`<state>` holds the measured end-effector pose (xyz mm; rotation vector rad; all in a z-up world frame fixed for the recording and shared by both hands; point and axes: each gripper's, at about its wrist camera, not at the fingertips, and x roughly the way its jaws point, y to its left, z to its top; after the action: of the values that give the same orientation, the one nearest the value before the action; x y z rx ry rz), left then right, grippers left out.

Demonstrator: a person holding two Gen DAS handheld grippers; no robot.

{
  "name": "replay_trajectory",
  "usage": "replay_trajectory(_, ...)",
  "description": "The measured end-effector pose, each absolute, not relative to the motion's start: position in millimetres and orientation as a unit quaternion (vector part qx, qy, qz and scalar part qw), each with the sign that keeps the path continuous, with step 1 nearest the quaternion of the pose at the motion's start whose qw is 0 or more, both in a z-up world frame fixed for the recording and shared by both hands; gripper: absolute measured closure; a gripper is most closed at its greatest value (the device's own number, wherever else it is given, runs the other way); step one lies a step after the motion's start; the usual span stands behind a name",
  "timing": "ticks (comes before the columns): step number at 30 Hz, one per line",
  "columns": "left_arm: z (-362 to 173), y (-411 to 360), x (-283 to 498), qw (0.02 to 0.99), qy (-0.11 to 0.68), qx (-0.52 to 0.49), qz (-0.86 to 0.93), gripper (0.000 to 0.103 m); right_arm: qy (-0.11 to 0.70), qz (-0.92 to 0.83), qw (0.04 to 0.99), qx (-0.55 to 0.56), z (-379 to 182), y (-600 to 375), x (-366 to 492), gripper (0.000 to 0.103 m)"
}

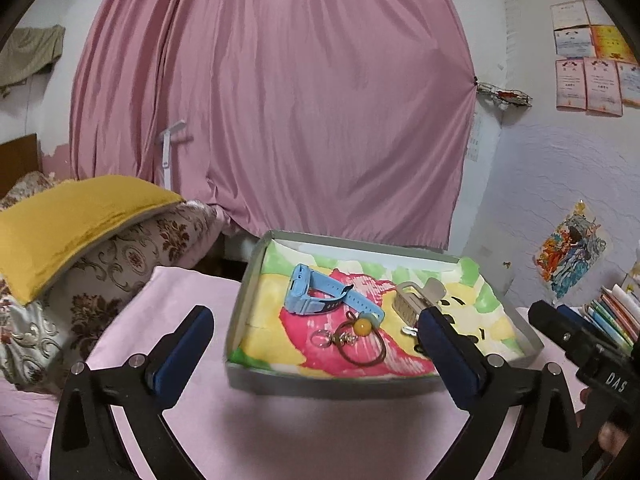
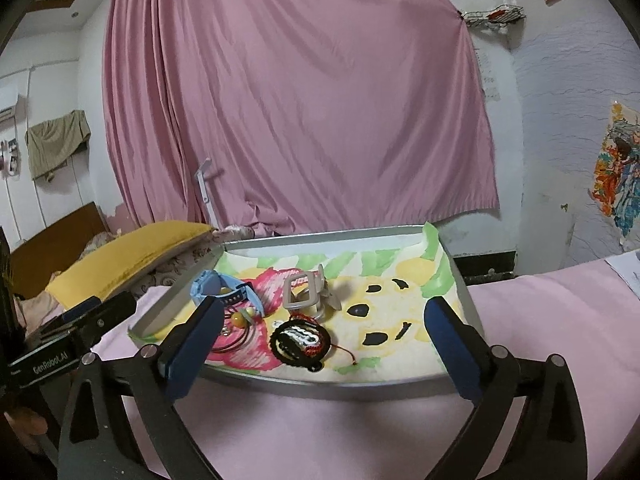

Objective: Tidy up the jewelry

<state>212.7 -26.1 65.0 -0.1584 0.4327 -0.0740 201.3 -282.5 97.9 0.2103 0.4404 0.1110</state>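
A grey shallow box (image 1: 256,268) (image 2: 460,268) lined with a painted paper sits on the pink cloth. In it lie a blue watch (image 1: 316,292) (image 2: 216,286), a brown cord with an amber bead (image 1: 362,326) (image 2: 239,320), a beige hair claw clip (image 1: 416,296) (image 2: 304,290) and a black, red and white woven bracelet (image 2: 300,340). My left gripper (image 1: 316,332) is open and empty, just before the box's near wall. My right gripper (image 2: 324,320) is open and empty, its fingers over the box's near edge on either side of the bracelet.
A yellow cushion (image 1: 72,224) on patterned pillows lies to the left. A pink curtain (image 1: 272,100) hangs behind. Books (image 1: 612,312) stand at the right. The other gripper's body shows at the right edge of the left wrist view (image 1: 584,344) and at the left of the right wrist view (image 2: 68,336).
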Motion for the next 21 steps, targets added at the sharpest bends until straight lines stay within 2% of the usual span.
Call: replay_trajectory(21,76,-25,80,0.987,0.149,-0.050,-0.033,0.000,0.156,0.071,0.983,0.070,114,-275,70,0.002)
